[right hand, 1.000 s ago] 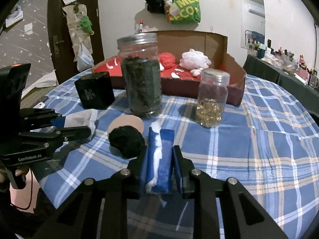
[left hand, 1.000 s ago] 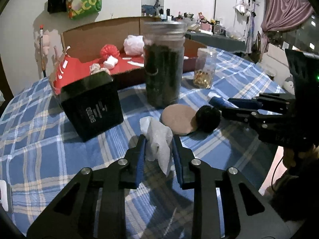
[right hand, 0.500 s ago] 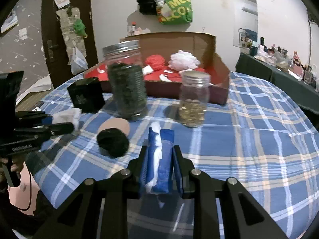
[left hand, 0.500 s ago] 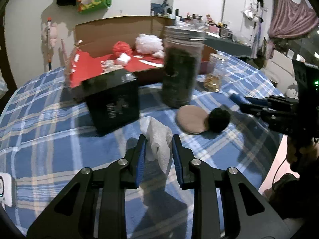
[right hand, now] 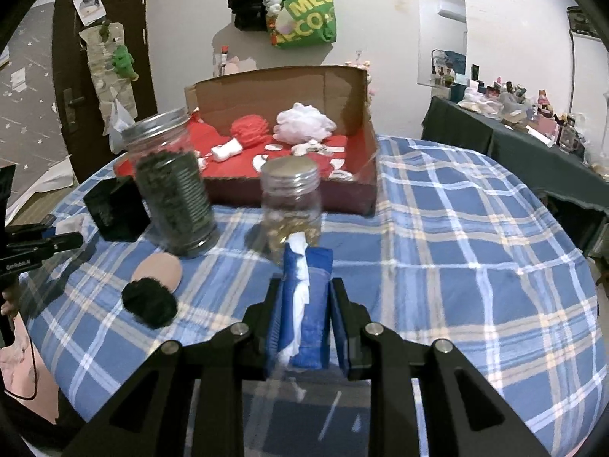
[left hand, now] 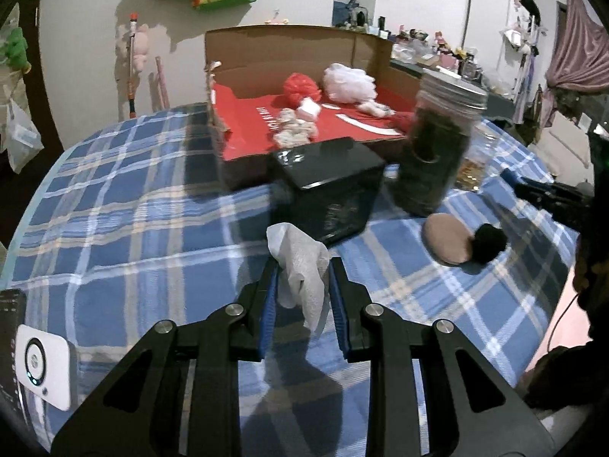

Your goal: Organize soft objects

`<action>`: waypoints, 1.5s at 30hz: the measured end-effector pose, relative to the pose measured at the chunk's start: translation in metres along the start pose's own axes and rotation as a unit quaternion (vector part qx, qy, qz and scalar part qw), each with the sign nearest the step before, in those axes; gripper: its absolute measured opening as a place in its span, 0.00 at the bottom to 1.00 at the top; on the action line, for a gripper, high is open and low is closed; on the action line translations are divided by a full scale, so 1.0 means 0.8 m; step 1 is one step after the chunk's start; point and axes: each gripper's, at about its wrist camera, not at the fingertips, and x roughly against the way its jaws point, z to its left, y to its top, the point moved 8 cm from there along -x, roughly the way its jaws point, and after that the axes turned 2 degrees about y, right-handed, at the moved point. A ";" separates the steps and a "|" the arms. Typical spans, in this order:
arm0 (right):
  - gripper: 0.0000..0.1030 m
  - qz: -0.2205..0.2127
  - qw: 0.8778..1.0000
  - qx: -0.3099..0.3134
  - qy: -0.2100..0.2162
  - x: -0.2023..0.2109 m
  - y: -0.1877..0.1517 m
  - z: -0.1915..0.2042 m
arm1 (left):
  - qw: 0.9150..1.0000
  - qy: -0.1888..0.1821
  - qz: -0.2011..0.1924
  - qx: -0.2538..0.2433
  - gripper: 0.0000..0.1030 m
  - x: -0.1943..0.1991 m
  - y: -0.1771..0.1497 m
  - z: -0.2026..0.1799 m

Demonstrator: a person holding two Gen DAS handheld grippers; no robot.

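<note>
Between left claw [left hand: 300, 285] pads, white tissue [left hand: 300, 266], pinched

Brightness: dim indoor light, bluish cast.
Blur: dark jar [left hand: 437, 144] smeared by motion, likewise in right wrist view [right hand: 171, 186]; black box [left hand: 327, 186] beside the jar soft.
Shadows: dark patch on counter [left hand: 114, 205] beneath the tongs, soft shadow on wall behind cardboard box [right hand: 281, 129].
Edges: heavy fisheye bending, black vignette corners.
Glare: sheen on box lid.

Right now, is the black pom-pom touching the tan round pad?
Touching. In the right wrist view the black pom-pom overlaps the near edge of the tan round pad with no cloth between them; the left wrist view agrees.
</note>
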 end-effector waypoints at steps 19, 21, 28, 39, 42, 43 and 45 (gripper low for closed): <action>0.25 0.007 1.000 0.005 -0.009 -0.029 0.044 -0.042 | 1.000 0.002 0.004 -0.009 0.23 -0.032 0.042 0.045; 0.25 0.006 1.000 0.006 -0.008 -0.030 0.048 -0.044 | 1.000 0.000 0.002 -0.012 0.23 -0.032 0.048 0.046; 0.25 -0.001 1.000 0.011 0.008 -0.032 0.065 -0.045 | 1.000 -0.014 -0.003 -0.022 0.23 -0.033 0.064 0.049; 0.25 -0.006 0.999 0.035 0.032 -0.037 0.091 -0.041 | 0.999 -0.038 -0.007 -0.036 0.23 -0.033 0.087 0.053; 0.25 -0.005 0.998 0.044 0.040 -0.040 0.101 -0.037 | 0.998 -0.048 -0.009 -0.041 0.23 -0.033 0.095 0.050; 0.25 -0.004 0.998 0.047 0.043 -0.042 0.103 -0.036 | 0.998 -0.051 -0.008 -0.042 0.23 -0.034 0.099 0.050; 0.25 0.000 0.997 0.055 0.045 -0.047 0.108 -0.033 | 0.997 -0.062 -0.006 -0.041 0.23 -0.037 0.107 0.048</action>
